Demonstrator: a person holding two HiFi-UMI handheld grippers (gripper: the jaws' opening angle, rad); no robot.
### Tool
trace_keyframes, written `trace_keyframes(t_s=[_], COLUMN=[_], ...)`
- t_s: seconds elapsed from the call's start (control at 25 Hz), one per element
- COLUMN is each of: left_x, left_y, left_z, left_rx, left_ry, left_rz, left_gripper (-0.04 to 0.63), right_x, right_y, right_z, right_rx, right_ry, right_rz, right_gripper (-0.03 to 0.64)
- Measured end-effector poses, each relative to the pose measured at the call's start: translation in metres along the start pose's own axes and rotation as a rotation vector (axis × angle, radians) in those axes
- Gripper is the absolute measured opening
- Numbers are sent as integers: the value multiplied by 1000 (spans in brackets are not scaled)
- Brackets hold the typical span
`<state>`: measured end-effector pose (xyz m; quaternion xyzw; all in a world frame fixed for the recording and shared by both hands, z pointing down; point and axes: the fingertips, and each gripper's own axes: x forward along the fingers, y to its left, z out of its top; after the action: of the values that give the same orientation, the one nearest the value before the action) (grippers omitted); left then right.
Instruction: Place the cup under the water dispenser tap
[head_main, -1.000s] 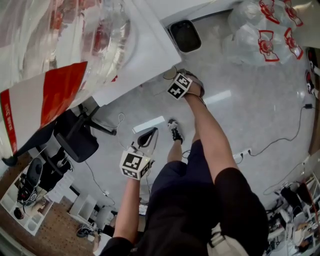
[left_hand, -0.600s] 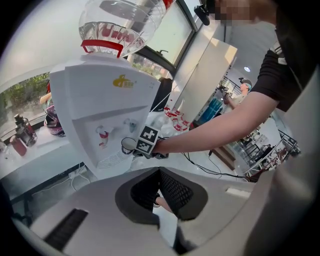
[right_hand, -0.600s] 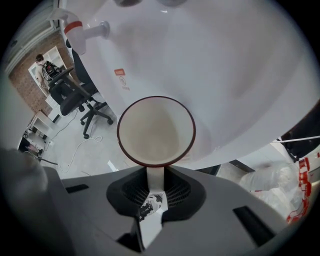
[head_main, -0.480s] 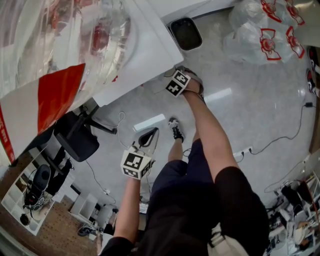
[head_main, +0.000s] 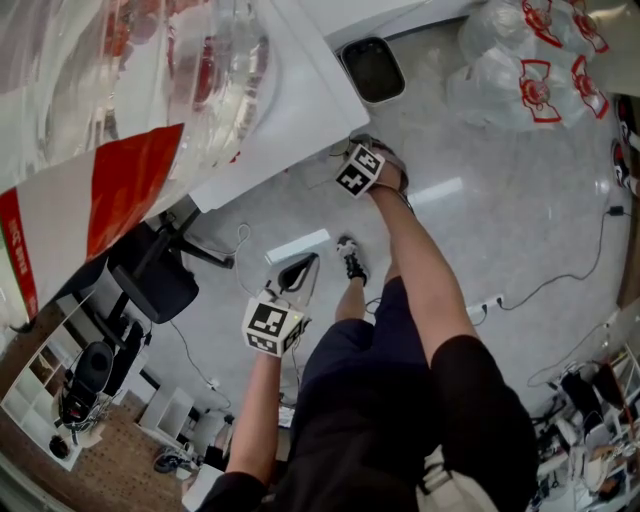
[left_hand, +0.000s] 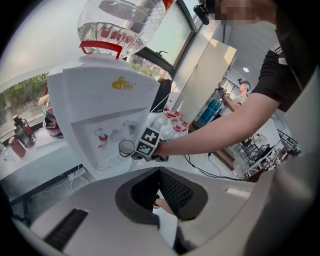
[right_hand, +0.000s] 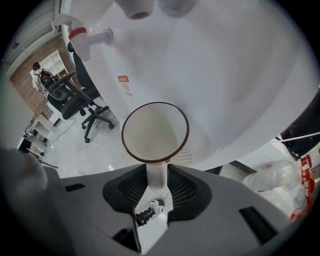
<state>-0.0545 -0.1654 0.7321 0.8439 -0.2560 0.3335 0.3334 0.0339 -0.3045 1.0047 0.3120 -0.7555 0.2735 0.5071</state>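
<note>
Right gripper (right_hand: 157, 172) points steeply down at the white water dispenser (left_hand: 100, 110). Its jaws have just been opening, with the paper cup (right_hand: 155, 132) standing between them. Slim gaps show beside the cup wall, so the pads look off it, not pinching.

The cup is upright, empty, brown-rimmed, on the drip grille (left_hand: 107, 162) in the dispenser's recess. In the left gripper view it sits right below the non-red tap (left_hand: 129, 127), and the red tap (left_hand: 102, 136) is at its 10 o'clock.

In the right gripper view the red-collared tap is at 11 o'clock and a black office chair (right_hand: 75, 97) is at 9 o'clock on the floor.

Left gripper (left_hand: 159, 175) is well apart from the dispenser, at 7 o'clock in the head view. Its jaws are spread a little with nothing between them. A clear water bottle (left_hand: 120, 25) tops the dispenser at 12 o'clock.
</note>
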Motion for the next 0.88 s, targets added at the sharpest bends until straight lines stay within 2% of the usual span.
trace_keyframes(t_s=[0.32, 0.56, 0.76, 0.88], left_x=[-2, 5, 8, 2], left_y=[1, -7, -28, -41], left_z=[3, 24, 45, 53], left_rx=[11, 57, 117, 135], left_ry=[-6, -33, -53, -69], left_rz=[-3, -24, -54, -70], left_gripper=[-3, -5, -3, -5], right_x=[-26, -82, -132, -162], right_y=[7, 12, 20, 33], right_z=[-5, -3, -27, -35], right_rx=[2, -33, -26, 6], right_ry=[-62, -149, -155, -165], right_rz=[-52, -100, -100, -60], right_gripper=[152, 161, 160, 132])
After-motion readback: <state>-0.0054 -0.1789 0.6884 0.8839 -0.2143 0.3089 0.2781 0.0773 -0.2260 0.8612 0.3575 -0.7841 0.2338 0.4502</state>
